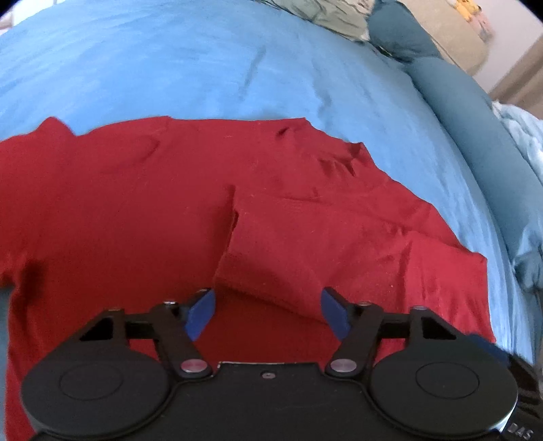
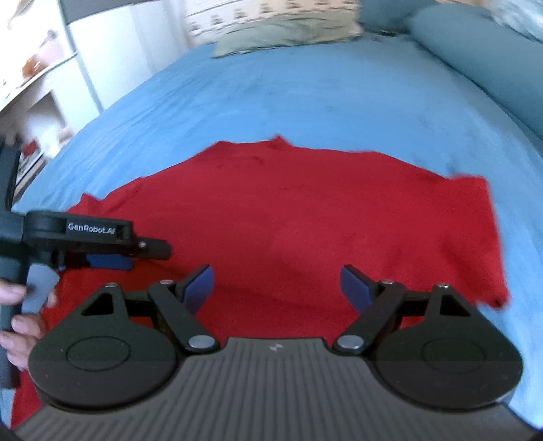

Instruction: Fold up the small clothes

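Note:
A red garment (image 1: 135,210) lies spread flat on a blue bed sheet (image 1: 203,68). One sleeve (image 1: 271,251) is folded in over the body, its cuff end toward me. My left gripper (image 1: 268,312) is open and empty, hovering just above the folded sleeve's near end. In the right wrist view the same red garment (image 2: 322,217) fills the middle. My right gripper (image 2: 276,288) is open and empty above its near part. The left gripper (image 2: 112,259) shows at the left edge there, held by a hand.
Dark teal pillows (image 1: 475,129) line the right side of the bed. A grey-green pillow (image 2: 288,30) lies at the far end. White shelves (image 2: 40,84) stand to the left of the bed. The blue sheet (image 2: 271,95) extends beyond the garment.

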`<action>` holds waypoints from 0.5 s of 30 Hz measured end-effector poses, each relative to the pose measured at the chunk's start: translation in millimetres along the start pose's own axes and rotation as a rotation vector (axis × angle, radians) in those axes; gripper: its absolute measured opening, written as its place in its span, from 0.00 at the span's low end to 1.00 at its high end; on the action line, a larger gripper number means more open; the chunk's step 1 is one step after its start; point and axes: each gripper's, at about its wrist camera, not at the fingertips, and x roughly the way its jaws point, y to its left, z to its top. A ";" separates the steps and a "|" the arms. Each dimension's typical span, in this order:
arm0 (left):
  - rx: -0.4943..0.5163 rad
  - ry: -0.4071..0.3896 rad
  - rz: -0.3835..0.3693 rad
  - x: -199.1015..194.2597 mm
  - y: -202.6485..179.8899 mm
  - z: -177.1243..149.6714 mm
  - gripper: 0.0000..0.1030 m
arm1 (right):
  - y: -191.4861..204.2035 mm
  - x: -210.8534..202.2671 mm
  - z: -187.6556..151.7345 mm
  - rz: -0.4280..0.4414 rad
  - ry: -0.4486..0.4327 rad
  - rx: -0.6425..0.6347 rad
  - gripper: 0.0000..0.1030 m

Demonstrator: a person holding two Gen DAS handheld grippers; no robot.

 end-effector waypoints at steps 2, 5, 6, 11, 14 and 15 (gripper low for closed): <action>0.002 -0.010 0.021 2.3 -4.5 -2.4 0.56 | -5.9 -6.1 -5.0 -0.024 -0.013 0.030 0.95; 0.008 -0.037 0.049 4.7 -7.6 -2.5 0.55 | -12.3 -9.2 -12.0 -0.061 -0.024 0.065 0.95; 0.007 -0.048 0.059 7.9 -10.3 0.0 0.54 | -14.4 -8.6 -14.3 -0.072 -0.024 0.079 0.95; -0.009 -0.098 0.084 9.4 -16.9 15.6 0.06 | -20.4 -9.1 -17.6 -0.178 -0.050 0.100 0.95; -0.018 -0.195 0.055 -15.1 -14.8 28.2 0.05 | -24.0 -8.7 -18.6 -0.321 -0.052 0.075 0.95; -0.011 -0.229 0.060 -24.8 -13.6 32.2 0.05 | -25.3 -4.3 -18.0 -0.382 -0.040 0.060 0.95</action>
